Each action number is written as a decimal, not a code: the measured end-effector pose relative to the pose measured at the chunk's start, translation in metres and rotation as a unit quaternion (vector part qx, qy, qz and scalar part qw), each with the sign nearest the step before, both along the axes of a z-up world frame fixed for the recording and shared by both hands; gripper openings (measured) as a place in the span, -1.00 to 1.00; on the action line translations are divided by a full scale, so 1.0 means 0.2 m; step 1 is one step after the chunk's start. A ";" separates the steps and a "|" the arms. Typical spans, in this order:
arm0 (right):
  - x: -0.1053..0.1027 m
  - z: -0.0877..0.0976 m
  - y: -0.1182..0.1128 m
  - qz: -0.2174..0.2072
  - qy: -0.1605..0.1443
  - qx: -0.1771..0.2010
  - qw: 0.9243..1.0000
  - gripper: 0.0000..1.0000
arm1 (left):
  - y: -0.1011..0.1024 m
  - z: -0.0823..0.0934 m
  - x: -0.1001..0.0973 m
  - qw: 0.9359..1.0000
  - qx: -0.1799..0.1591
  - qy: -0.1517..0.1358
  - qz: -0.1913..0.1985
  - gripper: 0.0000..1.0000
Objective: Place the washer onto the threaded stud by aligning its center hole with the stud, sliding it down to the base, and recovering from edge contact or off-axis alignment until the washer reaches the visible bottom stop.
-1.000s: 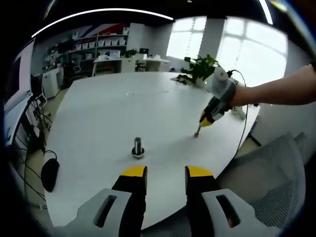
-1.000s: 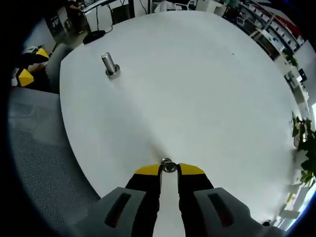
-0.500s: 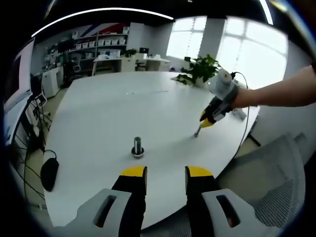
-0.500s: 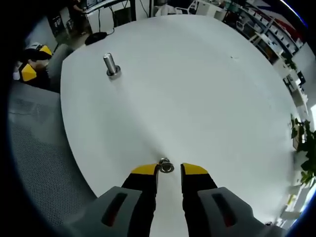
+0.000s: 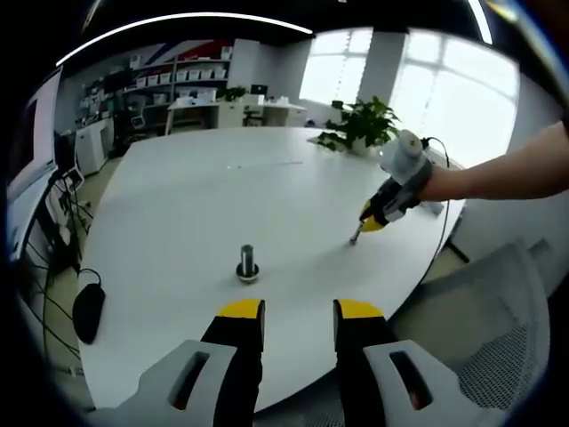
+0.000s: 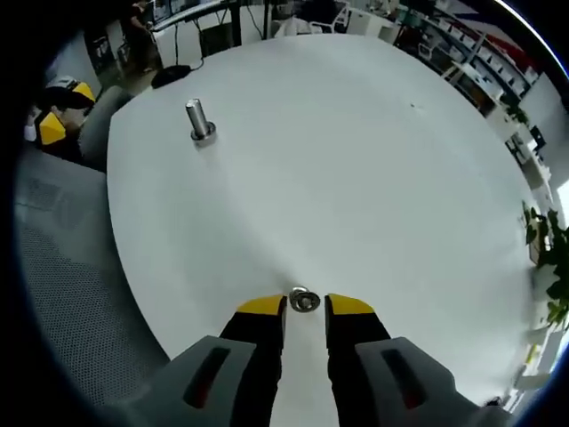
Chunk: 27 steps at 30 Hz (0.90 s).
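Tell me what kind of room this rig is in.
Likely an open office or lab: a big round white table, storage shelves and desks along the back wall, large windows, a potted plant.

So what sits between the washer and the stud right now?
Nothing: in the right gripper view, only bare white table lies between the washer and the stud.

Grey tool (image 5: 297, 311) bodies (yellow tips)

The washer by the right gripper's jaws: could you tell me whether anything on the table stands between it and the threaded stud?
Nothing visible does. The washer lies between the right gripper's open jaws, and only bare white table stretches from there to the upright threaded stud.
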State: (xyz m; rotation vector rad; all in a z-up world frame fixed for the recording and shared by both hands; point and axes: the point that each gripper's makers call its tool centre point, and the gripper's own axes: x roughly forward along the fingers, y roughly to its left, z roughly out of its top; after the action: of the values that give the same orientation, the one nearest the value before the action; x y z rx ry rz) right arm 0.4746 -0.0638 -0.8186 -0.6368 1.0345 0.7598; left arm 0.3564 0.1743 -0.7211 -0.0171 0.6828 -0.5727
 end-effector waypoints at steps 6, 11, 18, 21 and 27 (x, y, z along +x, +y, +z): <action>0.00 0.00 0.00 0.004 -0.006 0.005 1.000 -0.69 | 0.00 0.00 0.00 1.000 0.001 0.001 0.000 -0.43; -0.01 0.00 0.00 0.010 -0.011 0.007 1.000 -0.69 | 0.00 -0.01 0.00 1.000 0.002 0.003 0.000 -0.43; 0.00 0.01 -0.01 0.013 -0.018 0.007 1.000 -0.69 | 0.01 -0.01 0.00 1.000 0.005 0.004 0.001 -0.43; -0.01 0.02 -0.01 0.018 -0.014 0.004 1.000 -0.69 | 0.01 -0.01 0.00 1.000 0.004 0.004 0.002 -0.43; 0.01 0.03 0.00 0.027 -0.004 -0.007 1.000 -0.69 | 0.01 -0.02 0.00 1.000 0.006 0.005 0.001 -0.43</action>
State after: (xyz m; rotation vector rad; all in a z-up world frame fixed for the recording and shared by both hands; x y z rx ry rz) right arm 0.4757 -0.0645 -0.8135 -0.6819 1.0195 0.7970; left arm 0.3561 0.1757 -0.7241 -0.0109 0.6964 -0.5664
